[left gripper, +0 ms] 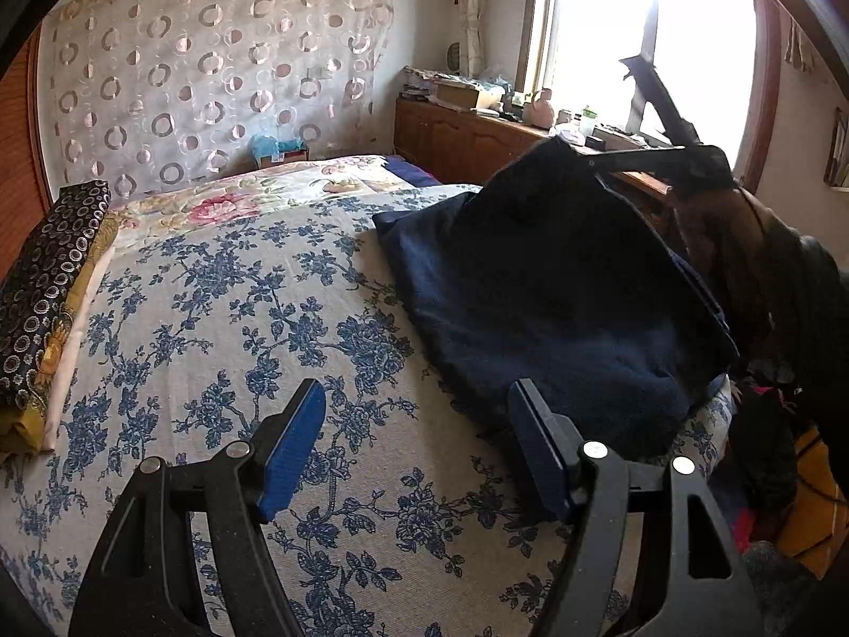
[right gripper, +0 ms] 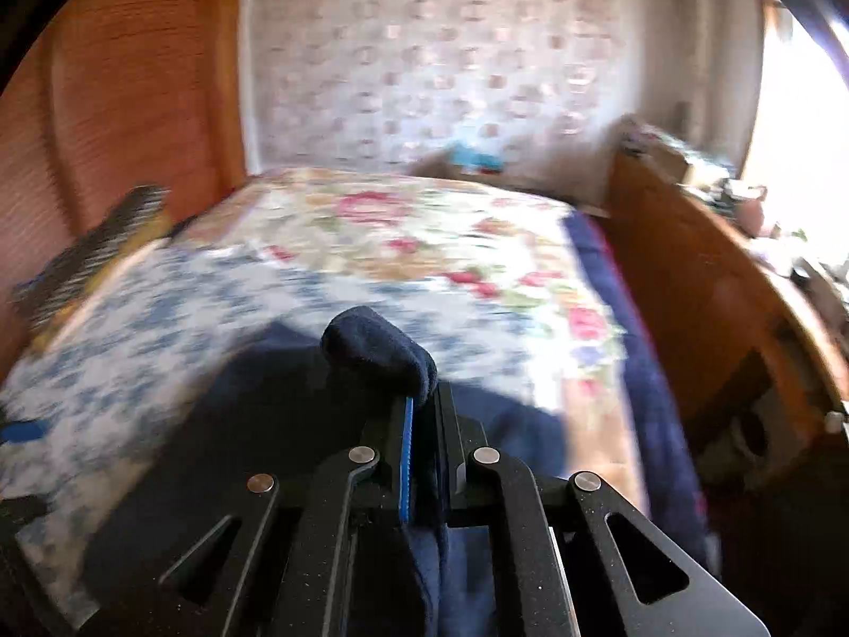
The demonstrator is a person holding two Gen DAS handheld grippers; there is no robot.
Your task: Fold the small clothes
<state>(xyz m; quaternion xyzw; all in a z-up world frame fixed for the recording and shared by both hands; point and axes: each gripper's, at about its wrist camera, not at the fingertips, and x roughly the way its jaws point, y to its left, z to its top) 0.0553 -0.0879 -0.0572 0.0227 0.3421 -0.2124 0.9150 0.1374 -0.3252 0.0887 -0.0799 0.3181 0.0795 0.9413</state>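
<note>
My right gripper (right gripper: 422, 414) has its 2 fingers (right gripper: 406, 456) pinched tight on a bunched corner of the navy garment (left gripper: 541, 286), a rounded wad of cloth poking out past the tips. In the left wrist view that corner is lifted high at the far right, so the garment slopes down from it toward the near edge of the bed (left gripper: 223, 286); its long axis runs from far to near along the bed's right side, with the lower part lying on the cover.

My left gripper (left gripper: 416, 446) hangs over the bed with its fingers (left gripper: 297, 446) spread wide and nothing between them; the right one sits just beside the garment's near edge.

A stack of folded patterned fabrics (left gripper: 48, 297) lies along the bed's far left edge. A wooden cabinet (left gripper: 477, 143) with clutter on top stands under the window (left gripper: 652, 37), close behind the raised corner.

The garment looks dark navy, soft and fleecy, with a straight hem on its right side. The right wrist view is motion-blurred.
</note>
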